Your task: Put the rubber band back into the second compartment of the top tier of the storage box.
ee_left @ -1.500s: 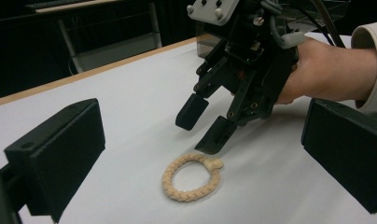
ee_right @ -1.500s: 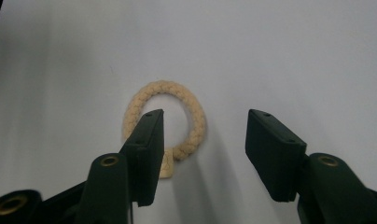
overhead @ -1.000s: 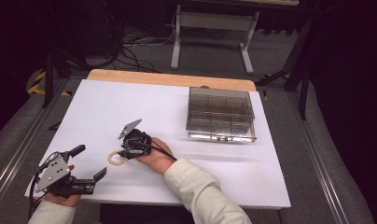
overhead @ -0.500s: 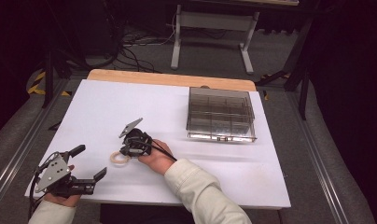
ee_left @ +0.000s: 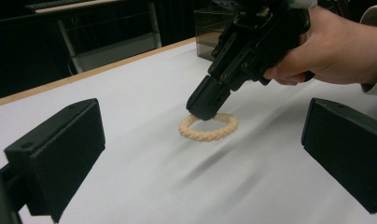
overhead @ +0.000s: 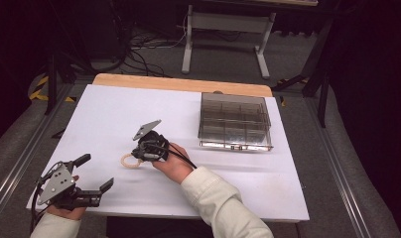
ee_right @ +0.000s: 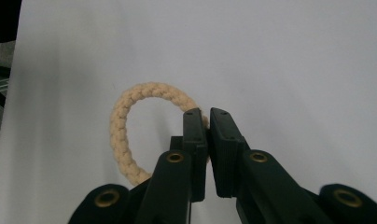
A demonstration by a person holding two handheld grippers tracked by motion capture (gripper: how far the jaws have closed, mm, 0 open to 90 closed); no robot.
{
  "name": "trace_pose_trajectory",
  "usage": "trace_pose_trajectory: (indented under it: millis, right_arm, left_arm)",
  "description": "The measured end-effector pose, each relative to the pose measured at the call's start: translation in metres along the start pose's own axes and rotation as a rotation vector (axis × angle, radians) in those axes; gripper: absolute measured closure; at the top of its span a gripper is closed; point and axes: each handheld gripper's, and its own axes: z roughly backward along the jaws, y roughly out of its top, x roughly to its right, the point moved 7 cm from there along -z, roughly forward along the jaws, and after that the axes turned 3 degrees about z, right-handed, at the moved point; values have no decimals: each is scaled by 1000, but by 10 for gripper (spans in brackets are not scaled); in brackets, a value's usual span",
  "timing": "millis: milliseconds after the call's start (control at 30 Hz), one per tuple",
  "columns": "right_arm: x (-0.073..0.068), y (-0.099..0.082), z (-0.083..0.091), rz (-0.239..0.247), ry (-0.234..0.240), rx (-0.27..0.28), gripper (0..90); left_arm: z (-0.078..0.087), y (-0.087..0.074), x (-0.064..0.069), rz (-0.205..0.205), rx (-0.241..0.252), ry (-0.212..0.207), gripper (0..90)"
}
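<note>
White table top [overhead: 139, 109] with a pale wooden strip along its far edge – wide bare room left of centre and along the near edge. Clear smoke-grey plastic compartment box [overhead: 234, 121] sits toward the far right, well apart from the hands. Right gripper [overhead: 137, 154] mid-table, jaws just closed, pinched nearly together on the rim of the beige braided rope ring [overhead: 130, 161]. Left gripper [overhead: 95, 172] at the near left corner, jaws spread wide, nothing between them. Left gripper view shows the ring [ee_left: 208, 127] under the right gripper's tip [ee_left: 206, 107]; right gripper view shows the braid [ee_right: 130, 121] clamped at one side – pads [ee_right: 196, 140] on the cord. No readable writing.
</note>
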Motion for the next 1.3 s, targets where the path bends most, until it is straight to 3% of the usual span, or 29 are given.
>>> trace_pose_trajectory:
  millis: [333,733,933,1300]
  right_arm:
    - [2,2,16,-4,-26,19,859]
    - [6,2,42,13,-90,24,858]
    - [10,-1,61,8,-125,29,858]
    - [20,-11,98,-6,-189,29,856]
  left_arm:
    - [0,0,0,2,-3,-4,6]
    - [-1,0,1,0,-3,-3,5]
    - [-1,0,0,-11,-7,-1,6]
    - [-2,-1,1,12,-5,0,5]
